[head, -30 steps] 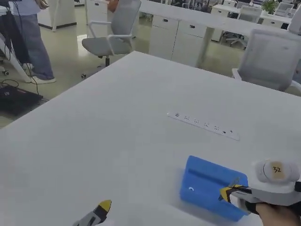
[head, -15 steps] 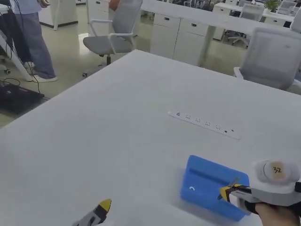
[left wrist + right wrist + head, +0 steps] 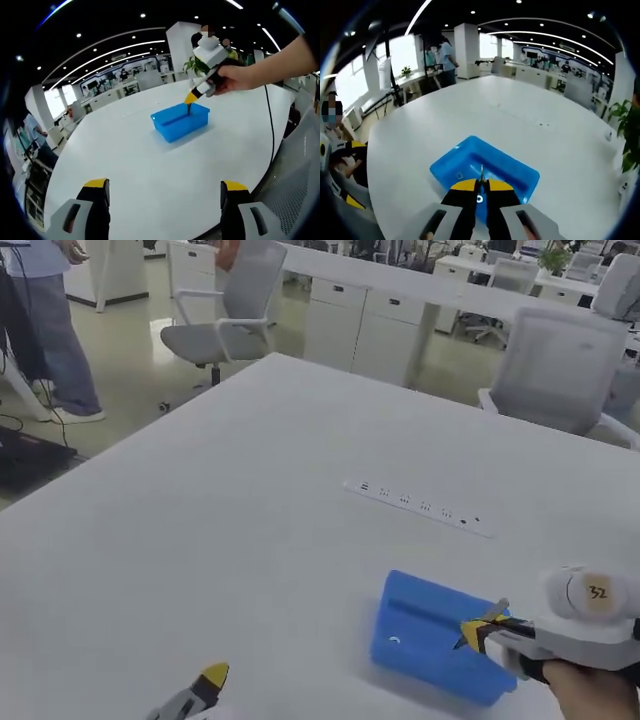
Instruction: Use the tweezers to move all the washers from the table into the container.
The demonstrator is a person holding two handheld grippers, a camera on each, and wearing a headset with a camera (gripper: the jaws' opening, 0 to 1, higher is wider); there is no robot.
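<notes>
White table [image 3: 200,520] holds blue container [image 3: 430,635], power strip [image 3: 420,507]; office chairs [image 3: 205,340] beyond.

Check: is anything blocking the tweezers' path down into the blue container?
Nothing visible does. The tweezers in the right tool hang over the open blue container, with no lid or object between. One small ring, likely a washer, lies on its floor.
</notes>
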